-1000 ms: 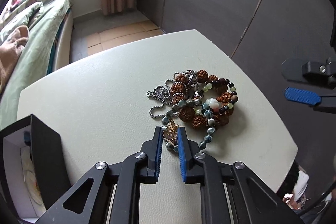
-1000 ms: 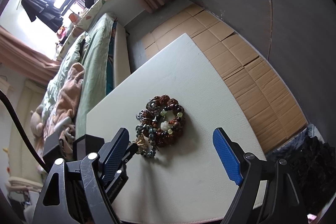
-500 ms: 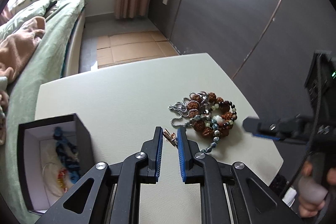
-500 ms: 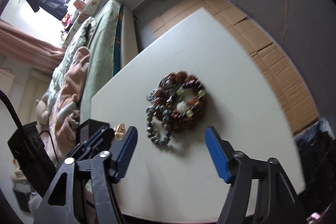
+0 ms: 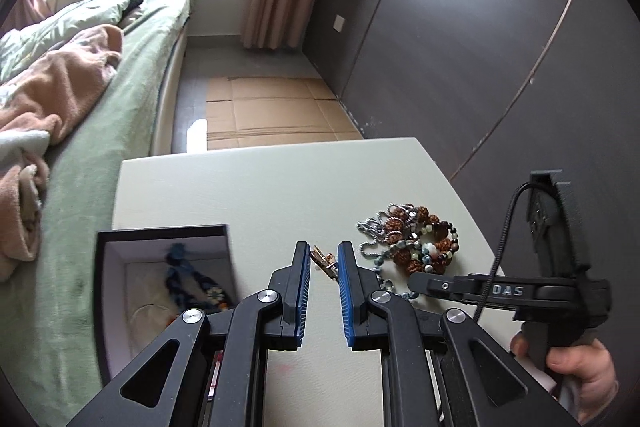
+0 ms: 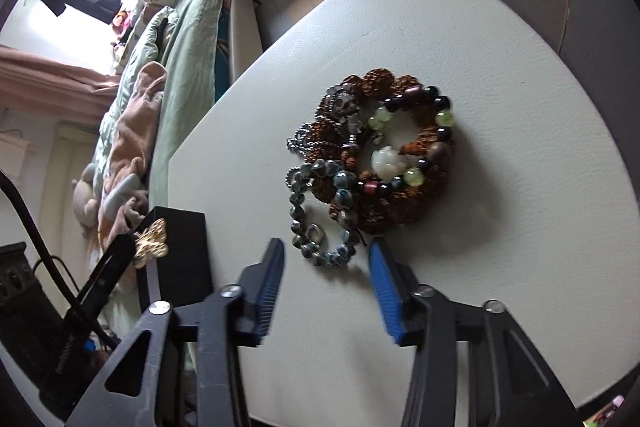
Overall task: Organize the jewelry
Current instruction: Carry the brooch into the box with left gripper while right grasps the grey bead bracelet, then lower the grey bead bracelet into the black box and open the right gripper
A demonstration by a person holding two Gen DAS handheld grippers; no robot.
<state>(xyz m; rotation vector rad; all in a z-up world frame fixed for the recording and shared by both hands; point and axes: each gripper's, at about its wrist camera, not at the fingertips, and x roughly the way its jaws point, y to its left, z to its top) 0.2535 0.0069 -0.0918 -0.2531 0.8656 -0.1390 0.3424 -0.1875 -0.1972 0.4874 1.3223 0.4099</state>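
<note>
My left gripper is shut on a small gold butterfly clip, held above the table beside the open black jewelry box. The clip also shows in the right wrist view at the left gripper's tip, over the box. A pile of bead bracelets and a metal chain lies on the white table. My right gripper is open, its fingertips on either side of the grey-blue bead bracelet at the pile's near edge.
The box holds a blue beaded piece and other items. A bed with green bedding runs along the table's left side. A dark wall lies beyond the table's right edge. Cardboard covers the floor.
My left gripper lifted the gold clip off the pile and carried it left toward the box. My right gripper moved down to the pile and its jaws narrowed around the grey-blue bracelet.
</note>
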